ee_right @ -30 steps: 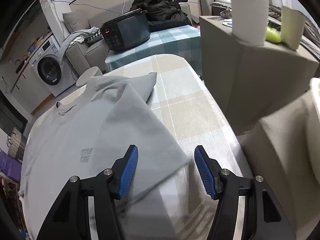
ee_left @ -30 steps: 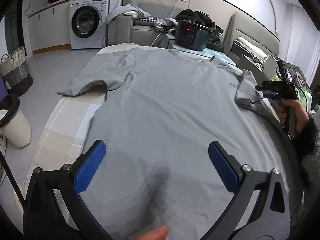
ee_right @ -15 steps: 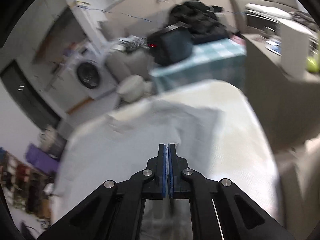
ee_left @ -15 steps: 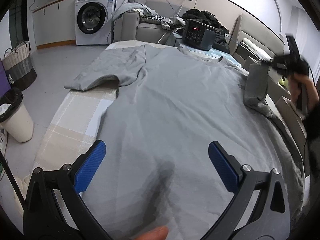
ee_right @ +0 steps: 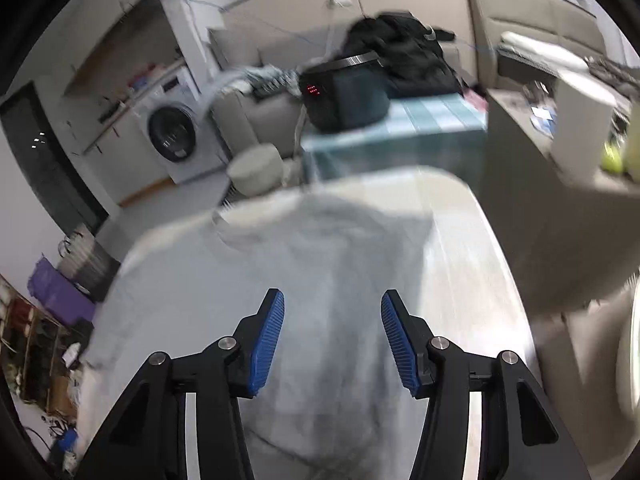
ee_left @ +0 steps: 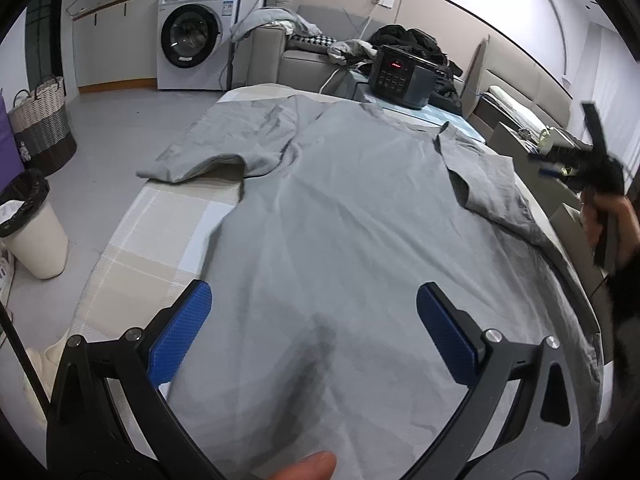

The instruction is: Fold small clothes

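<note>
A grey T-shirt (ee_left: 340,220) lies spread on a checked table (ee_left: 160,232), its left sleeve (ee_left: 224,148) flat and its right sleeve (ee_left: 476,172) folded inward over the body. My left gripper (ee_left: 314,332) hovers wide open above the shirt's lower part, holding nothing. In the right wrist view the picture is blurred; the same shirt (ee_right: 320,264) lies below my right gripper (ee_right: 332,332), whose jaws are opening with nothing pressed between the pads. That right gripper (ee_left: 576,164) also shows at the right edge, in a hand, lifted off the cloth.
A dark cooker (ee_left: 400,78) sits on a teal-checked stand beyond the table. A washing machine (ee_left: 196,48), sofa with clothes, woven basket (ee_left: 40,128) and white bin (ee_left: 32,232) stand to the left. A low cabinet (ee_right: 560,200) flanks the table's right side.
The right gripper shut on the right sleeve, lifted it and laid it inward over the shirt, then let go and rose. The left gripper has stayed in place.
</note>
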A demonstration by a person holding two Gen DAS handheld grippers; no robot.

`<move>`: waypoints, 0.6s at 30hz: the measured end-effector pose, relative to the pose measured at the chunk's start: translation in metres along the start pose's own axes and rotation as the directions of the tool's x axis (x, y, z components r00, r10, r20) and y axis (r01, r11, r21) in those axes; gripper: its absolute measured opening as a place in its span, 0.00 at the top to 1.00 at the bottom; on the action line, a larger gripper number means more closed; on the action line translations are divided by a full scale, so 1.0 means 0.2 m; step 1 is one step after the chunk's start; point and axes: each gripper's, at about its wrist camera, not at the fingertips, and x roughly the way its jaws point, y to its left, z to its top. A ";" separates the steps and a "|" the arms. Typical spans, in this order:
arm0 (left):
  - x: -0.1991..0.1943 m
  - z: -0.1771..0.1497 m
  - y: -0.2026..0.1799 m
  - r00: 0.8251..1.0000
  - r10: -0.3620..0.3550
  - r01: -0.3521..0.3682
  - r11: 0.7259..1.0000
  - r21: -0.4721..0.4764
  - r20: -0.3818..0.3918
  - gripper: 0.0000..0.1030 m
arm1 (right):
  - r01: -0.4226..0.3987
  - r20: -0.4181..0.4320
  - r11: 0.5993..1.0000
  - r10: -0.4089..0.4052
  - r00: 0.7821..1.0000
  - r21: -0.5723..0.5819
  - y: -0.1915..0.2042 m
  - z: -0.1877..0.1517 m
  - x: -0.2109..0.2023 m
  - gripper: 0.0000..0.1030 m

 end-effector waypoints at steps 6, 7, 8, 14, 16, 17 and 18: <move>0.02 0.01 0.01 1.000 0.020 -0.020 1.000 -0.011 -0.022 0.01 | -0.079 -0.155 0.977 0.048 0.987 -0.197 0.22 -0.29 0.18 0.55; 0.02 0.02 0.04 0.999 0.030 -0.030 0.999 -0.030 -0.024 0.01 | -0.096 -0.179 0.976 0.060 0.982 -0.198 0.23 -0.32 0.18 0.55; 0.02 0.05 0.10 0.999 0.044 -0.046 0.997 -0.066 -0.027 0.01 | -0.090 -0.198 0.977 0.051 0.979 -0.193 0.24 -0.35 0.18 0.55; 0.09 0.21 0.51 0.998 0.050 -0.057 0.940 -0.337 -0.029 0.02 | -0.101 -0.095 0.982 0.086 0.992 -0.158 0.25 -0.51 -0.10 0.54; 0.18 0.27 0.66 0.998 0.012 -0.037 0.897 -0.441 -0.059 0.10 | -0.109 -0.046 0.986 0.103 0.994 -0.130 0.24 -0.58 -0.23 0.54; 0.22 0.28 0.71 0.998 -0.019 -0.015 0.878 -0.478 -0.066 0.19 | -0.115 -0.030 0.987 0.112 0.993 -0.113 0.23 -0.60 -0.27 0.53; 0.28 0.30 0.78 0.995 -0.070 0.020 0.847 -0.531 -0.073 0.25 | -0.125 -0.008 0.988 0.125 0.992 -0.089 0.22 -0.62 -0.32 0.53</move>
